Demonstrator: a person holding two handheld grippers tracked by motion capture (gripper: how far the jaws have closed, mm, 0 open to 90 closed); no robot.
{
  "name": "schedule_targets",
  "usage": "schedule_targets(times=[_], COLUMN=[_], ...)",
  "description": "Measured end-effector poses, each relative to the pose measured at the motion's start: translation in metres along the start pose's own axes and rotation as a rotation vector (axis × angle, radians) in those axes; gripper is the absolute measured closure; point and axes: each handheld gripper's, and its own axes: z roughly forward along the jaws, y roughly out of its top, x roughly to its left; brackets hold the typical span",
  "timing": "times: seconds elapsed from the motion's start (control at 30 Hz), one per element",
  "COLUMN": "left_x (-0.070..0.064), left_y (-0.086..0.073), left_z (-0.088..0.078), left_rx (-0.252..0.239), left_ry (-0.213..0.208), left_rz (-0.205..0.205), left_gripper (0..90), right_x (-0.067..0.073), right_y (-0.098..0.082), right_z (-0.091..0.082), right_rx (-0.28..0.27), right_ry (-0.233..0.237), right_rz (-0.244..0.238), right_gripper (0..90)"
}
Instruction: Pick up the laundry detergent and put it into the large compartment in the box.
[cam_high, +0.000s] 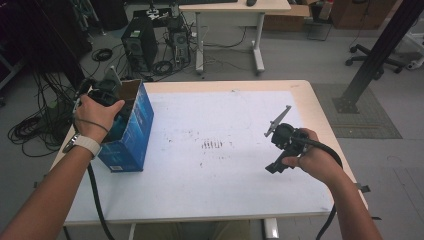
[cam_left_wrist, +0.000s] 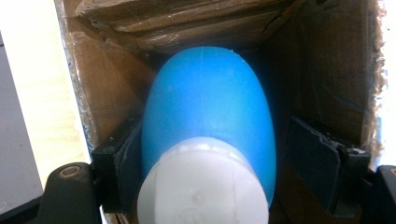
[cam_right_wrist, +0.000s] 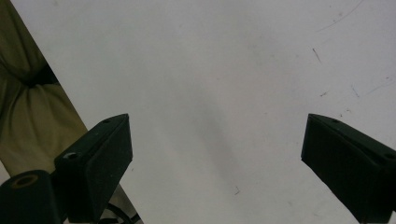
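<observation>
Bottle (cam_left_wrist: 208, 116) inside box (cam_left_wrist: 322, 70), seemingly between left tool (cam_left_wrist: 210, 158).

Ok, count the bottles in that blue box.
1 visible: a blue bottle with a white cap, inside the blue box between the left gripper jaws. Others may be hidden.

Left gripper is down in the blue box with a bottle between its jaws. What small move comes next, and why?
Probably close the left gripper on the bottle: its jaws flank the body inside the box, with a gap on one side, so nothing is gripped yet. The right gripper hangs open over the table.
</observation>
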Motion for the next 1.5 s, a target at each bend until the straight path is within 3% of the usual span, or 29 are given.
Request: schedule_targets(times=[0.27,0.97,1.5], left_x=[-0.002,-0.001,0.001], left_y=[-0.001,-0.002,-0.003], left_z=[-0.006,-0.013,-0.027], left_rx=[-0.024,-0.031,-0.053], left_ry=[0.015,-0.014,0.014], left_rz=[0.010,0.009,0.027], left_gripper=[20.0,16.5,10.0], right_x=[0.001,0.002,0.004], right_y=[0.000,0.000,0.001], right_z=[-0.001,-0.002,-0.005], right_rx=[-0.003,-0.002,-0.001], right_ry=[0.000,-0.003,-0.007], right_rz=[-0.004,-0.005,-0.006], right_gripper=[8.9,8.9,8.9])
